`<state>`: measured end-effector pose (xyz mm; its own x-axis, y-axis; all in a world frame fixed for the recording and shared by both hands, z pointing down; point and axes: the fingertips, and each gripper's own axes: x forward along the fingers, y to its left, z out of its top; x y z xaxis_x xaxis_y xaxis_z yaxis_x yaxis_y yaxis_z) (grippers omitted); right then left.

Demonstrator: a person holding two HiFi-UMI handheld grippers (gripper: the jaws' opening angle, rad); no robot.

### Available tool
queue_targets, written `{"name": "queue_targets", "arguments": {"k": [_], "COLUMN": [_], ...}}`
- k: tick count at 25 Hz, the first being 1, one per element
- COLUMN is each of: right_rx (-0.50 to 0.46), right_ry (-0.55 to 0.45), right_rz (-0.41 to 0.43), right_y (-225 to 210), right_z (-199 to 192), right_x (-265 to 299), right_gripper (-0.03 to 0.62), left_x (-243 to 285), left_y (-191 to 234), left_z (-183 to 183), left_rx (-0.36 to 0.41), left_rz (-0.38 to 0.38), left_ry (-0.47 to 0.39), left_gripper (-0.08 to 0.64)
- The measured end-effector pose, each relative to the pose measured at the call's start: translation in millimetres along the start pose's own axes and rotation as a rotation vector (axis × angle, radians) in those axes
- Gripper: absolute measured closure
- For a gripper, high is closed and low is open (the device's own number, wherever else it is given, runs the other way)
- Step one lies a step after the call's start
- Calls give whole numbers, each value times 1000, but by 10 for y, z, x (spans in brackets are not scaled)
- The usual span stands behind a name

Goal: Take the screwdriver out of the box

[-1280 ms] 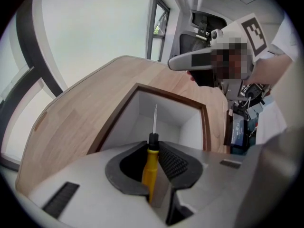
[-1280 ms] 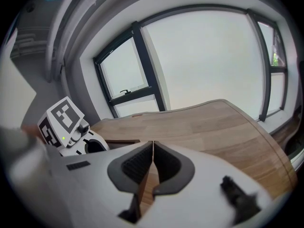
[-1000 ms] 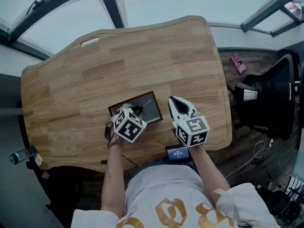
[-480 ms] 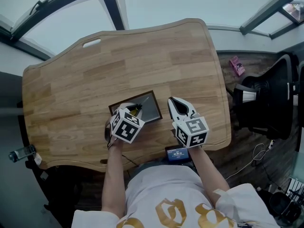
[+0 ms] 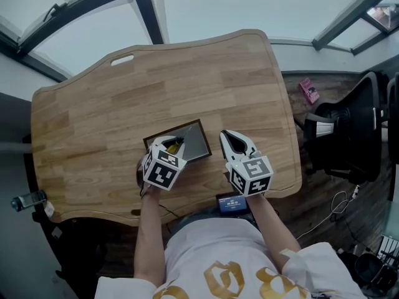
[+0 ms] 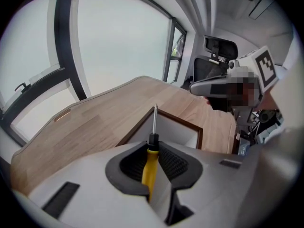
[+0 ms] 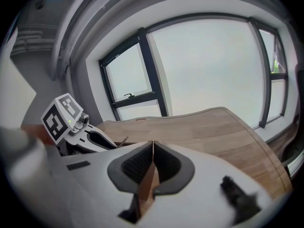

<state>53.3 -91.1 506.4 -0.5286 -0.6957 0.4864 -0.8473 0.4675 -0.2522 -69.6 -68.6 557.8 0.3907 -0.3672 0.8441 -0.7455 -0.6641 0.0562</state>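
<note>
A shallow dark-framed box [image 5: 194, 143] lies on the wooden table [image 5: 187, 80] near its front edge. My left gripper [image 5: 175, 144] hangs over the box's left part, shut on a screwdriver [image 5: 177, 143]. In the left gripper view the yellow handle [image 6: 150, 163] is clamped between the pads, and the steel shaft [image 6: 155, 120] sticks out beyond the jaws above the box [image 6: 183, 132]. My right gripper [image 5: 229, 137] is just right of the box, shut with nothing in it. In the right gripper view its fingertips [image 7: 153, 148] meet.
A small device with a lit screen [image 5: 234, 202] sits at the table's front edge below the right gripper. A black office chair [image 5: 349, 136] stands to the right of the table. A pink item [image 5: 308, 91] lies on the floor beside it.
My left gripper has risen a little and tilted, with the screwdriver in it. The right gripper has stayed where it was.
</note>
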Motion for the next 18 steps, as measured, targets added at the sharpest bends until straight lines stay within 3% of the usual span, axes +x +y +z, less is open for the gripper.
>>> {"name": "queue_targets", "arguments": {"k": [18], "right_rx": [-70], "right_ry": [-72], "right_rz": [-24], "right_y": [160], "right_z": [235], "right_x": [-224], "right_gripper": [560], "left_x": [-454], "left_y": [101], "left_z": [101], "left_rx": [-121], "left_rz": [73], "left_ry": [-204], "left_gripper": [482]}}
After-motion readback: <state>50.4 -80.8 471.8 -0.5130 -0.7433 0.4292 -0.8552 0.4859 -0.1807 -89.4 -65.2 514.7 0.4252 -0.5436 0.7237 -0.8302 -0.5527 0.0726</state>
